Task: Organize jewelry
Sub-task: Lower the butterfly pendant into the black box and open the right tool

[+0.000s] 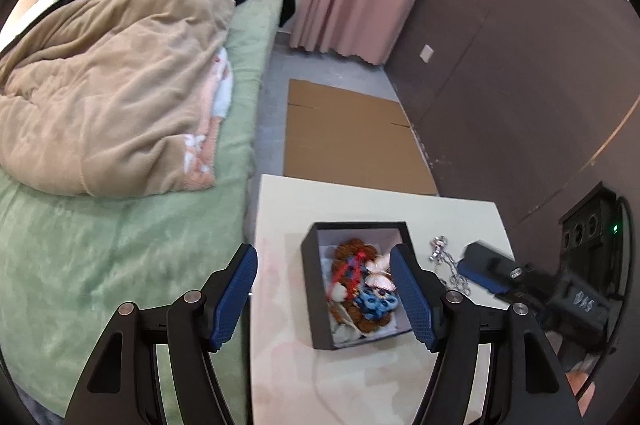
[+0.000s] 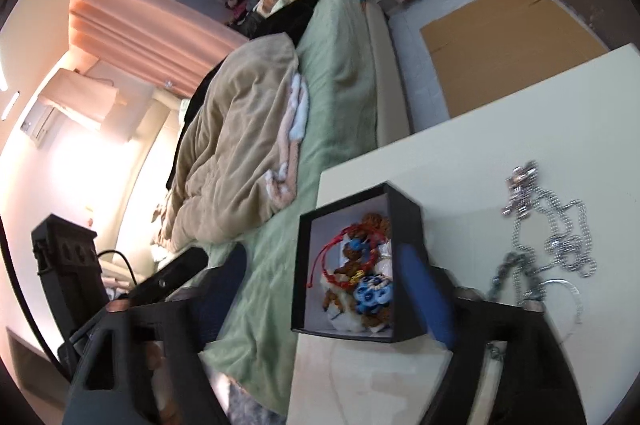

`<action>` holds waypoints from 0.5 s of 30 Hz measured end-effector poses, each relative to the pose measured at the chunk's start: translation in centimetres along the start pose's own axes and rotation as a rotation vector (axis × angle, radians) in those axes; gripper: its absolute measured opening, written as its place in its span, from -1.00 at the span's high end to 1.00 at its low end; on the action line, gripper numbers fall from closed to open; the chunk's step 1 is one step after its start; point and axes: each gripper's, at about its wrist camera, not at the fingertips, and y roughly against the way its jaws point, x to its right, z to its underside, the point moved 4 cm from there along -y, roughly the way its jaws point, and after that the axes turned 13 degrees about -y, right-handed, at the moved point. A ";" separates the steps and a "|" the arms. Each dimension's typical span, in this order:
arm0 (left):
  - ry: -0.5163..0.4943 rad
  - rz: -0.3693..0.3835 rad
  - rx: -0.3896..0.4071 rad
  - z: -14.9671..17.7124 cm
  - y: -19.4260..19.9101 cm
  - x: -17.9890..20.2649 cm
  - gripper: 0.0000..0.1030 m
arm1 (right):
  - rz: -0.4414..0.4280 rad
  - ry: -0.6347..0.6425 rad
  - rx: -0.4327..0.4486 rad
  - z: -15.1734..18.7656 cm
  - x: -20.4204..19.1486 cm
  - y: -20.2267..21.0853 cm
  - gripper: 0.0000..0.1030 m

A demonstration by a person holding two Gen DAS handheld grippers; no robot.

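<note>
A black box (image 1: pixel 357 285) sits open-side-up on the cream table (image 1: pixel 360 377), right by the edge next to the green bed (image 1: pixel 120 265). It is a bit longer than it is wide, and its long side runs away from the cameras. Inside lie a red string bracelet (image 2: pixel 340 257), a blue bead flower (image 2: pixel 374 295) and brown beads (image 1: pixel 352 249). A silver chain (image 2: pixel 552 237) lies tangled on the table just beside the box. The left tongs (image 1: pixel 324 301) and right tongs (image 2: pixel 332 289) are both spread wide and hold nothing.

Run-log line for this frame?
left hand-held gripper: open, empty | right hand-held gripper: open, empty | black box: holds jewelry | silver chain: on table, outside box
</note>
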 end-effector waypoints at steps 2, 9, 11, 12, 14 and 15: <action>-0.014 0.001 0.009 0.1 0.1 0.6 -0.35 | -0.010 0.001 0.012 -0.3 0.2 1.1 -0.66; -0.047 0.015 0.009 0.2 -0.4 3.0 -0.35 | 0.088 -0.024 0.064 -1.5 2.8 5.1 -0.91; -0.060 0.019 0.008 0.2 -0.5 3.8 -0.35 | 0.115 -0.030 0.073 -1.6 3.5 6.0 -0.93; -0.064 0.019 0.006 0.2 -0.6 4.1 -0.35 | 0.125 -0.032 0.078 -1.6 3.8 6.3 -0.95; -0.076 0.024 -0.004 0.3 -0.8 5.1 -0.35 | 0.143 -0.042 0.087 -1.5 4.5 7.0 -1.00; -0.080 0.029 -0.005 0.3 -0.9 5.4 -0.35 | 0.150 -0.052 0.092 -1.4 4.8 7.3 -1.00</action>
